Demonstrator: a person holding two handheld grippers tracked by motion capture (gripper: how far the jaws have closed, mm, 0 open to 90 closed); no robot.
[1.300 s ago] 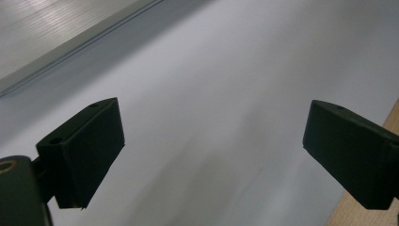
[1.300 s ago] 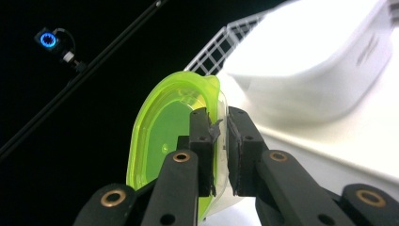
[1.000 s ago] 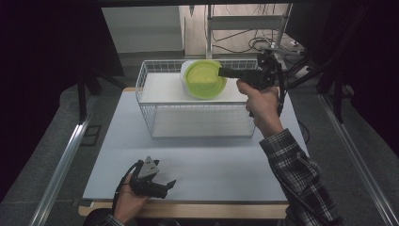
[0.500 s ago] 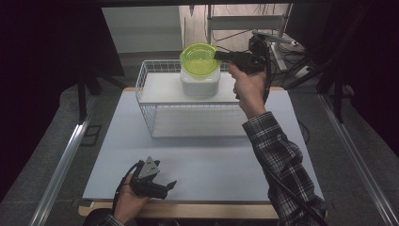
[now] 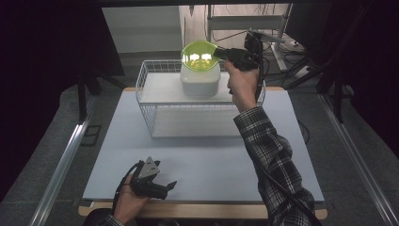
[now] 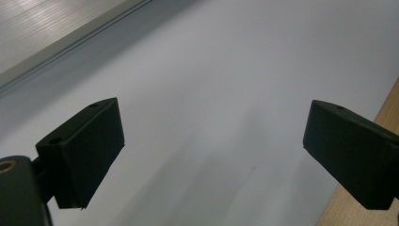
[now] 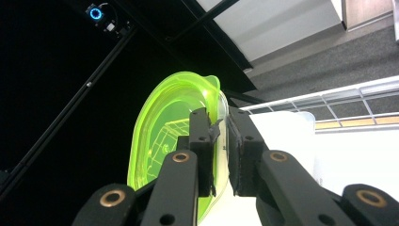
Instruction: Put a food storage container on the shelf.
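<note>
A translucent green lid (image 5: 200, 55) is held on edge over the back of a white tub (image 5: 200, 83), which stands in a white wire basket (image 5: 146, 101) at the far side of the table. My right gripper (image 5: 217, 53) is shut on the lid's right rim. In the right gripper view the jaws of the right gripper (image 7: 220, 129) pinch the thin rim of the lid (image 7: 169, 127), with the tub (image 7: 282, 136) behind. My left gripper (image 5: 171, 186) rests open near the table's front edge. In the left gripper view it (image 6: 211, 141) has only bare tabletop between its jaws.
The white tabletop (image 5: 202, 155) stretches between the basket and the front wooden edge (image 5: 211, 210). Metal rails run along the floor on both sides. A shelf with cables (image 5: 273, 28) stands behind the basket.
The right gripper carried the green lid off the tub, away toward the far side, and tipped it up on edge, uncovering the tub. The left gripper has stayed put.
</note>
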